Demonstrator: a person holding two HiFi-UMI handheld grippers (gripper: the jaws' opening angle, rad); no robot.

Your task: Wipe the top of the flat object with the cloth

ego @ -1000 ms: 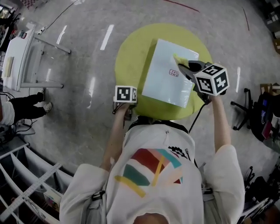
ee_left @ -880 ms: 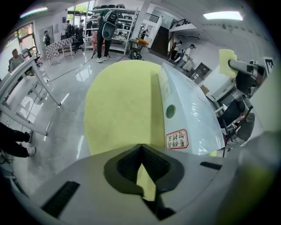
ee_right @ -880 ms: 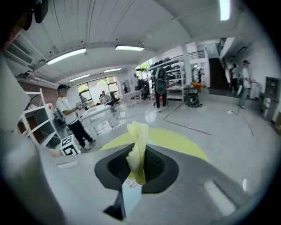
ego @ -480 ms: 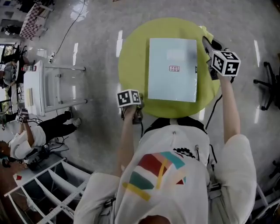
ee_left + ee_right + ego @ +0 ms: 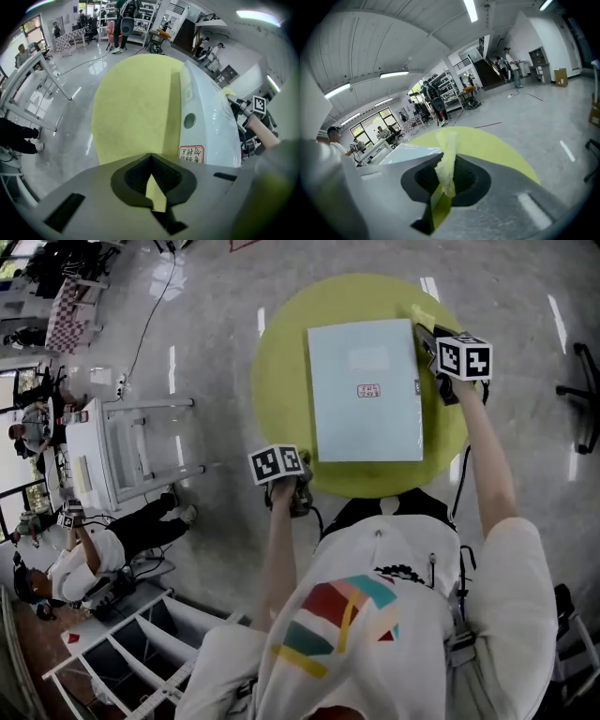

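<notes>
Right gripper (image 5: 424, 334), cloth (image 5: 447, 161) now beside folder (image 5: 364, 390)

The cloth (image 5: 449, 145) pinched in the right claw (image 5: 450, 161) looks soft, thin and crinkly. The claw's pads (image 5: 466, 178) are dark and ribbed, like rubber. Its body is dull grey plastic. Just beside it, the folder (image 5: 364, 390) is smooth and shiny. Under the left claw (image 5: 151, 161), the table (image 5: 136, 108) looks dull and smooth. The floor (image 5: 206, 362) around it is glossy.
</notes>
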